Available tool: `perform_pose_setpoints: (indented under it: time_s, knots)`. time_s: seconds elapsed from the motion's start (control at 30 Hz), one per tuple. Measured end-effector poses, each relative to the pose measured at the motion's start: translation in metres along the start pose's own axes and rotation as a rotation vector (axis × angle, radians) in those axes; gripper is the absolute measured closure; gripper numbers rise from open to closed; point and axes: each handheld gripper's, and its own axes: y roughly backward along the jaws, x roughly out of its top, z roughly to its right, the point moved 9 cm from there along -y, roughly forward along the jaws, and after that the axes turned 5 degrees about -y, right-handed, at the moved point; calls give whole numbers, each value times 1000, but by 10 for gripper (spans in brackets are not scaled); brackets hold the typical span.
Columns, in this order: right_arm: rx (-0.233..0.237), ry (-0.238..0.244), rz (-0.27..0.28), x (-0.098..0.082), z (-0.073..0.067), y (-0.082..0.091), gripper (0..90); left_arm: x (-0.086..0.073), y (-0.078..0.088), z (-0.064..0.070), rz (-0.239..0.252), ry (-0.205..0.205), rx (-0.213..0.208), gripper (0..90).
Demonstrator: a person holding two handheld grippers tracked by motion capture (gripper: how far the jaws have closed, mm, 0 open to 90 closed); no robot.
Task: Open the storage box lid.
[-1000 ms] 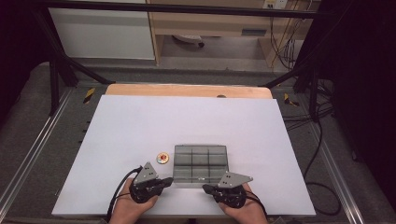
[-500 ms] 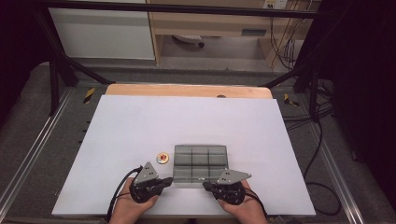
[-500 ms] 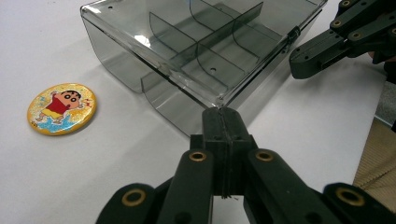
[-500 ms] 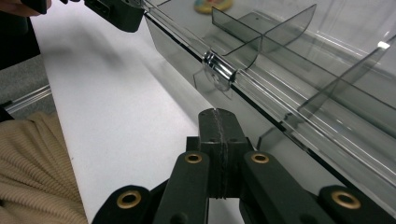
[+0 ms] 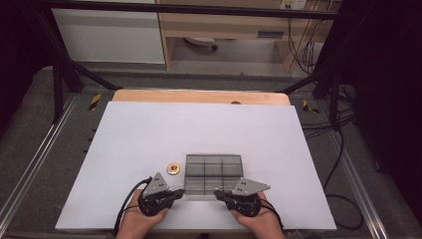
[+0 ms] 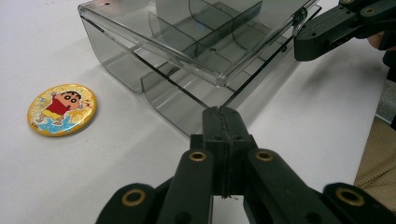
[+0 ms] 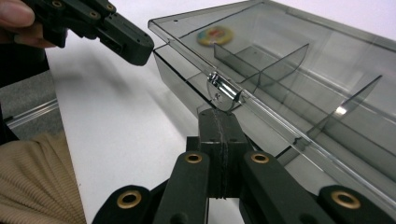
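A clear smoky-grey compartment box (image 5: 214,172) with inner dividers lies on the white board, its lid (image 6: 187,51) down over it. A round yellow cartoon badge (image 5: 173,169) rests just left of the box (image 6: 62,109). My left gripper (image 5: 175,193) is shut and empty, its tip (image 6: 222,112) close to the box's near left corner. My right gripper (image 5: 219,195) is also shut, its tip (image 7: 217,114) right under the small clasp tab (image 7: 223,91) on the box's front edge. I cannot tell whether it touches the tab. Each gripper view shows the other gripper farther off.
The white board (image 5: 149,134) spreads wide beyond the box, with a wooden table edge (image 5: 199,96) behind it. Metal rails run along both sides. Cables (image 5: 343,164) trail on the floor at the right. A tan sleeve (image 7: 32,182) shows beside the right gripper.
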Motion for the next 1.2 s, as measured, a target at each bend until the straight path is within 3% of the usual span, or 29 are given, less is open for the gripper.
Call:
perform_pose_setpoints:
  time_s: [0.13,0.27,0.53,0.73,1.0,1.2]
  knots:
    - [1,-3,14,3,0,3,900,1,1,0,5,-3,3,899]
    - [4,-3,31,9,0,5,900,9,4,1,47,0,-3,899]
    - [18,0,60,23,-2,11,900,26,-3,-5,88,0,10,899]
    - [21,2,40,18,-2,13,900,29,-8,-6,90,2,6,899]
    - [3,-4,47,17,4,32,898,36,-3,-11,106,24,-10,899]
    - [0,-2,62,17,8,48,754,43,-3,-13,106,18,-14,899]
